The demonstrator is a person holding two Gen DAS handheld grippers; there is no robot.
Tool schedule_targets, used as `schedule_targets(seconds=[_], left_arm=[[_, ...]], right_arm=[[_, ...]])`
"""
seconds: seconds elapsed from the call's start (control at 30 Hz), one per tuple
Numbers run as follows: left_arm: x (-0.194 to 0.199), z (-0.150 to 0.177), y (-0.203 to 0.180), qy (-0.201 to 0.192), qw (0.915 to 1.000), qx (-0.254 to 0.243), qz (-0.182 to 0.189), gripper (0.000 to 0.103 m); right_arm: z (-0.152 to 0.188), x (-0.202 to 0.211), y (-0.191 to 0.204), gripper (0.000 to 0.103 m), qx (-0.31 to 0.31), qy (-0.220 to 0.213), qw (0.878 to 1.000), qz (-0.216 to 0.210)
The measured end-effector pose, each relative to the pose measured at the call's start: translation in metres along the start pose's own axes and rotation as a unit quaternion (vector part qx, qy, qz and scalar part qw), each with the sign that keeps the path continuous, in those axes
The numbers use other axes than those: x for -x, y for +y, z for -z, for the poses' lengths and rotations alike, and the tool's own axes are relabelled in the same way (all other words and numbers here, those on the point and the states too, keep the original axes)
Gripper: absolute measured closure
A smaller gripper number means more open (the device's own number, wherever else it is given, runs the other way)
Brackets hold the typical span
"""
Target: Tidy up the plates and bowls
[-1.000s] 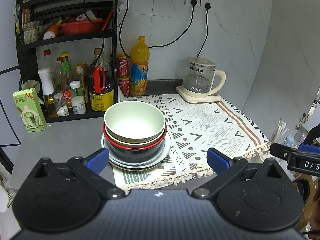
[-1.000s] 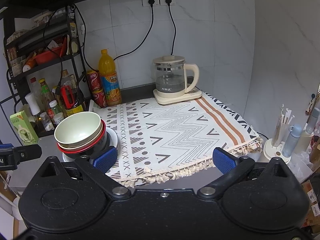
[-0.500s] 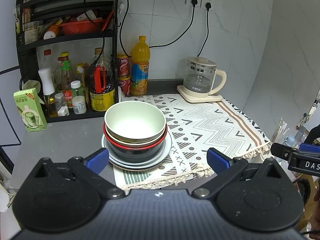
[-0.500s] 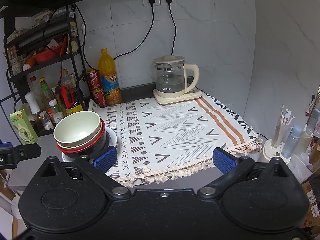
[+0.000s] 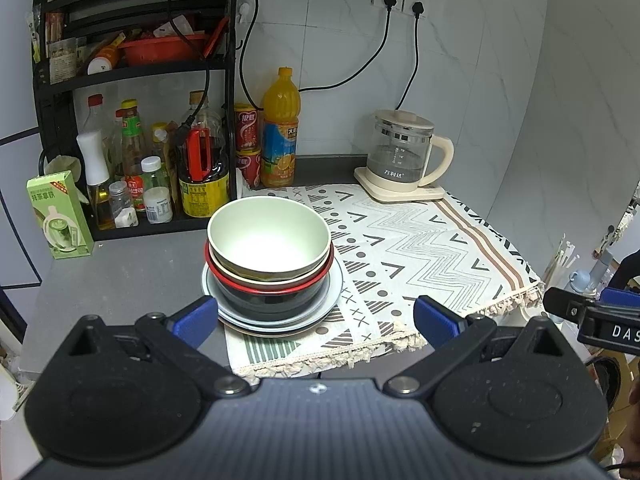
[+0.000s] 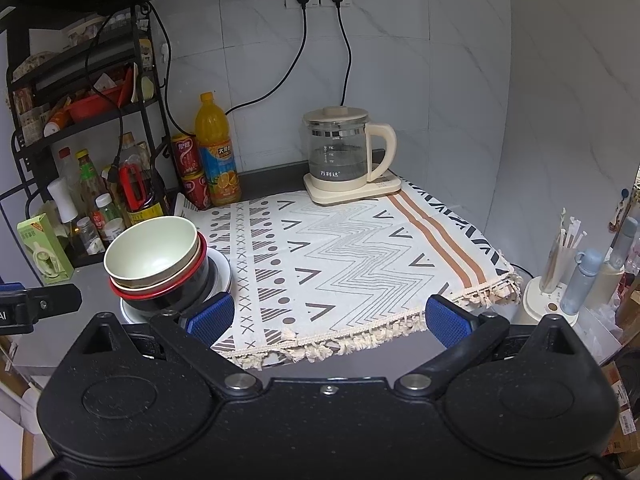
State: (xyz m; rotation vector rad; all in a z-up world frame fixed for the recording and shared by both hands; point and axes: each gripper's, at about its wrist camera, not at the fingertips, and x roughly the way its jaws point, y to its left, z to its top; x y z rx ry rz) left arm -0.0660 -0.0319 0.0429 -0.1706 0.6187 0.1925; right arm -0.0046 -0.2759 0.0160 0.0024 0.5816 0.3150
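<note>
Plates and bowls: one stack, standing at the left front corner of the patterned cloth [image 5: 420,248] on the grey counter [image 5: 120,280]. Composition, top to bottom: pale green bowl [image 5: 269,236], a cream bowl of which only the rim shows, red-rimmed dark bowl [image 5: 272,300], then pale plates [image 5: 280,322], their number not clear. All nested, upright, roughly centred. Left gripper [image 5: 316,318]: jaws spread wide, holding nothing, poised low just in front of the stack. Right gripper [image 6: 328,316]: jaws likewise wide apart and empty, aimed at the bare middle of the cloth, with the stack off its left finger. Surroundings: glass kettle [image 5: 402,156] at the back of the cloth, orange juice bottle [image 5: 280,132] and bottle rack [image 5: 132,92] behind the stack. Stage: the scene fits either a mixed pile awaiting sorting or a finished, gathered stack with the grippers drawn back; the pictures do not decide. Any handling of the top bowl would call for a rim pinch and a straight lift, since the nested bowls could shift.
</note>
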Motion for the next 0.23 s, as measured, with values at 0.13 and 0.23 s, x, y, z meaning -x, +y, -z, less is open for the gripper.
schedule_targets(seconds=[0.13,0.23], left_arm=[[-0.0015,0.0006,0.0002,0.003,1.0000,0.000,0.001,0.000],[-0.0037,0.0007,0.0013,0.005,1.0000,0.002,0.000,0.000]], right_arm=[[0.0003,-0.0017,-0.0002,0.000,-0.001,0.002,1.000,0.002],[0.0002,-0.0035,0.0005,0.000,-0.001,0.005,1.000,0.002]])
